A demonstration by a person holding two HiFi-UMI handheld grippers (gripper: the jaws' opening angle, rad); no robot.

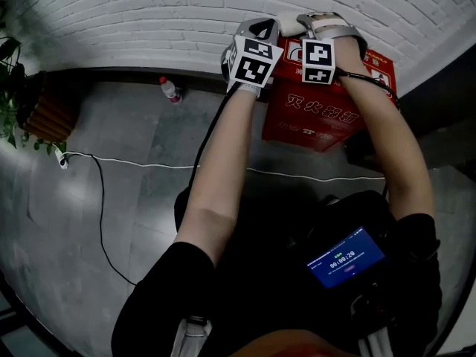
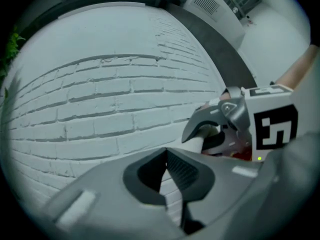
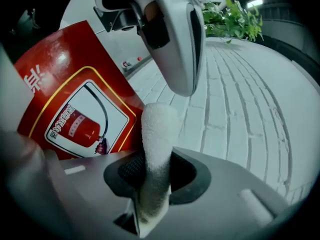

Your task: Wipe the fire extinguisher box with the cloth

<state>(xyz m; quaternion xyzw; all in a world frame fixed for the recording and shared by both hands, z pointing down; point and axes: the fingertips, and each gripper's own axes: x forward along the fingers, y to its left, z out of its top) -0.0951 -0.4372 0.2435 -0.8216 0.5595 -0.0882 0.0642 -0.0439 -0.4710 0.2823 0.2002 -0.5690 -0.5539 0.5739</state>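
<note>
The red fire extinguisher box (image 1: 312, 114) stands on the floor against the white brick wall; its top carries an extinguisher picture (image 3: 75, 119). Both grippers are held over the box's top edge near the wall. My right gripper (image 1: 321, 30) (image 3: 152, 166) is shut on a white rolled cloth (image 3: 159, 134) (image 1: 291, 21) that sticks up out of its jaws. My left gripper (image 1: 256, 39) (image 2: 167, 156) is just left of it, jaws shut with nothing between them, facing the bricks. The left gripper view shows the right gripper with the cloth (image 2: 199, 143) at its right.
A small bottle (image 1: 169, 89) stands on the grey floor by the wall. A white cable (image 1: 149, 163) runs across the floor. A potted plant (image 1: 15, 88) with an orange planter (image 1: 44, 114) is at the far left. A dark object (image 1: 364, 151) sits beside the box's right.
</note>
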